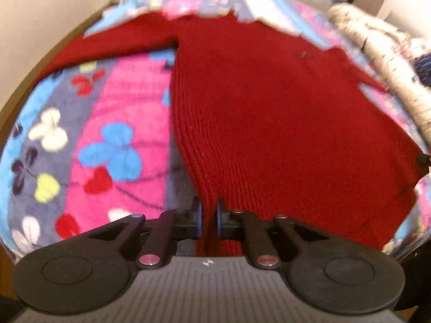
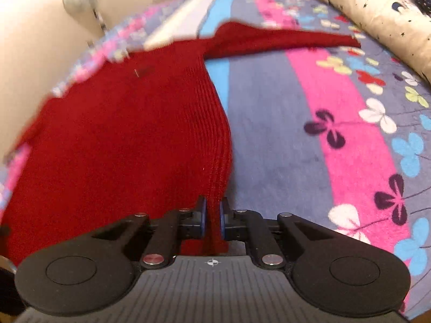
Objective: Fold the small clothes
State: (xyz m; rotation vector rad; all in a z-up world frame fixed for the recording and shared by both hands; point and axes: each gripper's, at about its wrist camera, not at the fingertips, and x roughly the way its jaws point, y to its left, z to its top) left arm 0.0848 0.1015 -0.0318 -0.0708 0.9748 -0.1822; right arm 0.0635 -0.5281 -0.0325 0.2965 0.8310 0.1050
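I am looking at one bed blanket (image 1: 118, 102), striped in pink, blue and grey with butterfly shapes, and it is filling most of both wrist views. One red knitted sweater (image 1: 269, 113) is lying spread flat on it, body toward me, collar end far away. I am counting two sleeves: one is stretching out to the left in the left wrist view, the other is reaching right across the blanket in the right wrist view (image 2: 282, 40). One cream quilt with dark specks (image 2: 363, 8) is lying bunched along the far right edge of the blanket.

I am holding two grippers. My left gripper (image 1: 208, 216) is pinching the near left corner of the sweater's hem, with red knit squeezed between its blue pads. My right gripper (image 2: 212, 216) is clamping the near right corner of the hem the same way, fabric pressed between the pads.

The far part of both views is smearing with blur, so I am not making out the collar or the things beyond the bed. A small mark on the sweater's chest (image 1: 303, 53) is too blurred to read. The hem between the two grippers is being hidden by the gripper bodies.
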